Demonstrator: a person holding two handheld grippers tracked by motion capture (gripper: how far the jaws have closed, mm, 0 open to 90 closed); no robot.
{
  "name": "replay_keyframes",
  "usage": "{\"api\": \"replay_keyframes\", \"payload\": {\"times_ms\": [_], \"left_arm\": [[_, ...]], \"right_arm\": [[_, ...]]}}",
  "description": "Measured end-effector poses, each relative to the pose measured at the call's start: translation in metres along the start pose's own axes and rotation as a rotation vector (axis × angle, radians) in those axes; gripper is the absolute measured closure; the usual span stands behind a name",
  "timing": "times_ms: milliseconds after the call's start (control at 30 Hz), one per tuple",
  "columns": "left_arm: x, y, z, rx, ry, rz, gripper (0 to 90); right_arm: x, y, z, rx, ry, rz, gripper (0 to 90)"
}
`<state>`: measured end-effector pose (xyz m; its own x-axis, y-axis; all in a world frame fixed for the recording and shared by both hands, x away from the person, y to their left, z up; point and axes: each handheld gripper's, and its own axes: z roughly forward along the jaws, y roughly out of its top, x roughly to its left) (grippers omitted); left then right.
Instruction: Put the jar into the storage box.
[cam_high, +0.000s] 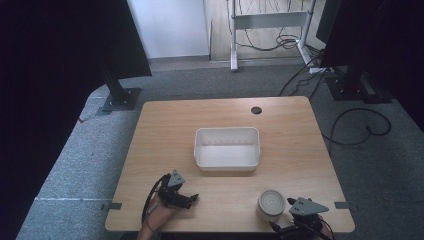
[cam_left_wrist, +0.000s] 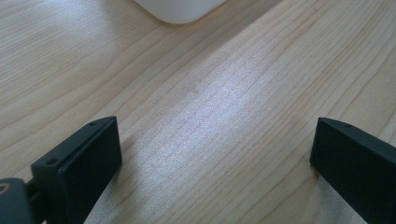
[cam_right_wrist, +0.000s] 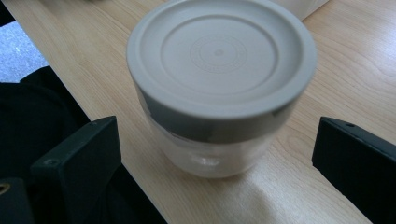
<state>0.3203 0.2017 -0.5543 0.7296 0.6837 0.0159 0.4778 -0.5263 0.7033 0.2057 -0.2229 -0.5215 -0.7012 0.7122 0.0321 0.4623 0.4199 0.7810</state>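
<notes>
A lidded jar (cam_high: 271, 204) stands at the table's (cam_high: 165, 125) five o'clock edge. The right gripper (cam_right_wrist: 217, 140), jaws wide, faces it (left gripper (cam_left_wrist: 212, 140) equally wide, idle); a clumsy nudge might topple it off.

Lidded jar (cam_right_wrist: 219, 88) stands upright on table (cam_right_wrist: 355, 70) edge, centred between right gripper's (cam_right_wrist: 215, 154) parted jaws, untouched.

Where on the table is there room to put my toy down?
Lots of bare wood: the far strip between the white tub and the small dark hole, both sides of the tub, and the near middle between the left tongs and the jar. It is tight only at the near right corner, where the right tongs sit by the jar.
</notes>
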Motion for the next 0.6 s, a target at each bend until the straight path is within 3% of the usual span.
{"api": "replay_keyframes", "payload": {"times_ms": [600], "left_arm": [[0.0,0.0,0.0,0.0,0.0,0.0,1.9]], "right_arm": [[0.004,0.007,0.02,0.006,-0.008,-0.013,2.6]]}}
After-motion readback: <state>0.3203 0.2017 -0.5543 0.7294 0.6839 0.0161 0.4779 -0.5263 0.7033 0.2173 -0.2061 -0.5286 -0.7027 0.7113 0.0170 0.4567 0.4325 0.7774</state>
